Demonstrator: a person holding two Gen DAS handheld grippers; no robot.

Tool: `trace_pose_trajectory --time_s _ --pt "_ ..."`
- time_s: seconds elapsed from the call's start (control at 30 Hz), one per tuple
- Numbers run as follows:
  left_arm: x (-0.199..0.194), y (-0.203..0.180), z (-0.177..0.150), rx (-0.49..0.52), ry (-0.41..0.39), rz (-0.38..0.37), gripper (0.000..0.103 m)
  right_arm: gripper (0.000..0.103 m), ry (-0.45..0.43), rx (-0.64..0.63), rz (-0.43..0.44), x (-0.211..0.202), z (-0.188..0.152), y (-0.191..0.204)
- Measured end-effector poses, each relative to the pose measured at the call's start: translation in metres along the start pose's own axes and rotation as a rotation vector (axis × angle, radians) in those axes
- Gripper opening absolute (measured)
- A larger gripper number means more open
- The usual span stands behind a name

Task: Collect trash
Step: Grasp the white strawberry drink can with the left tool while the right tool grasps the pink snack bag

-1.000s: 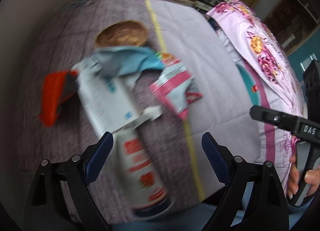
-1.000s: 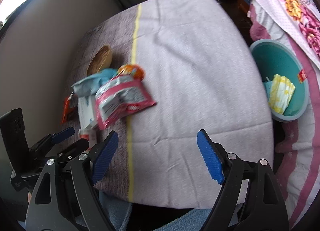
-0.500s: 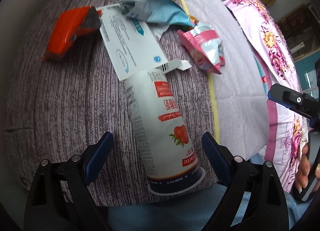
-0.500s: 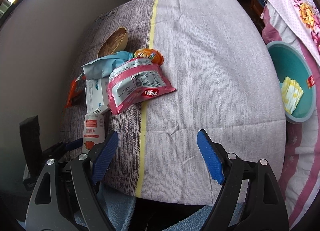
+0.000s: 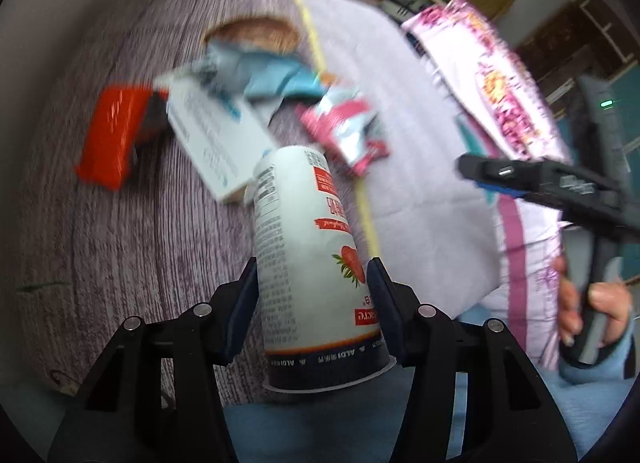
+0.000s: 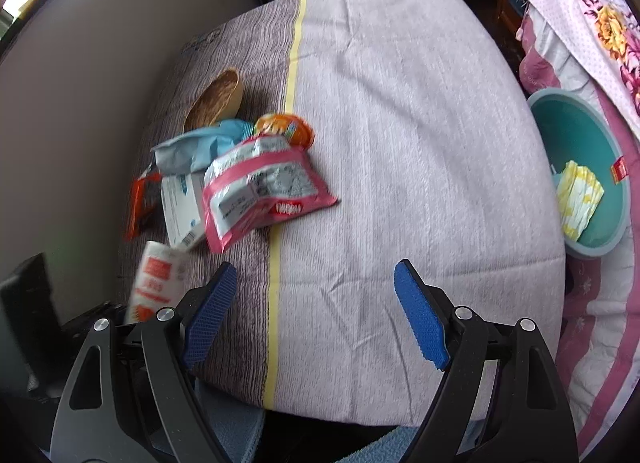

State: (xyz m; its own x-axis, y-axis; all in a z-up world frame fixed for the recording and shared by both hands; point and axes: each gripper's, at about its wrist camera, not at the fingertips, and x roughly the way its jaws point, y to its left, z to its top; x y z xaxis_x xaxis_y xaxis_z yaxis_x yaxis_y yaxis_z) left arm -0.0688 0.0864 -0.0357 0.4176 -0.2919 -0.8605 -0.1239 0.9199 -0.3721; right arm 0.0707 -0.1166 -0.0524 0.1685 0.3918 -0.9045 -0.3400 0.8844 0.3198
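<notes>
Your left claw (image 5: 312, 295) has just closed on the yogurt cup (image 5: 308, 247). Half a second ago its jaws stood wide apart with the cup lying between them on the bench (image 6: 400, 103); now both pads press the cup's sides near its dark rim, and the closed end points away from you toward the pile. The left view is smeared, so the hand is probably moving, and the cup seems to be tipping up off the cloth, though I cannot tell if it is fully clear. In the right view the same cup (image 6: 154, 279) shows as a blur at the near left edge of the bench.

Your right claw (image 6: 316, 315) hangs spread apart and empty over the near edge, as it did a second ago.

That means one piece of trash is in hand and the carry is next. The teal bin (image 6: 580, 183) sits on the floor beyond the right side of the bench, with a yellow and white wrapper (image 6: 578, 199) already inside. You will likely have to cross the whole bench with the left hand, past your right one.

Left behind in the pile: the white box (image 5: 212, 139), the red packet (image 5: 112, 135), the blue wrapper (image 5: 260, 71), the pink pouch (image 6: 256, 191), the orange lid (image 6: 286, 129) and the brown dish (image 6: 218, 99).
</notes>
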Motion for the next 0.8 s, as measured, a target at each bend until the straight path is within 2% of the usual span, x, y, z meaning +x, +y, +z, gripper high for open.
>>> trace_pose_trajectory --time_s 0.13,0.27,0.37,0.6,0.7,0.8 --pt "-0.023 0.002 0.015 0.008 -0.069 -0.010 0.051 0.077 -0.017 -0.005 0.002 0.000 0.013 0.001" --pt "-0.015 0.016 0.038 -0.014 -0.107 0.025 0.051 0.077 -0.012 -0.032 0.006 0.014 0.029 0.005" --pt "0.007 0.024 0.050 -0.027 -0.076 0.039 0.051 0.077 0.011 -0.047 0.012 0.025 0.036 0.008" --pt "0.034 0.035 0.040 -0.014 0.001 0.048 0.052 0.077 0.058 -0.113 0.044 0.062 0.052 0.018" --pt "0.041 0.038 0.036 -0.018 0.020 0.080 0.053 0.077 0.065 -0.139 0.056 0.074 0.057 0.023" --pt "0.046 0.041 0.034 -0.037 0.043 0.073 0.058 0.077 0.062 -0.156 0.078 0.082 0.059 0.026"
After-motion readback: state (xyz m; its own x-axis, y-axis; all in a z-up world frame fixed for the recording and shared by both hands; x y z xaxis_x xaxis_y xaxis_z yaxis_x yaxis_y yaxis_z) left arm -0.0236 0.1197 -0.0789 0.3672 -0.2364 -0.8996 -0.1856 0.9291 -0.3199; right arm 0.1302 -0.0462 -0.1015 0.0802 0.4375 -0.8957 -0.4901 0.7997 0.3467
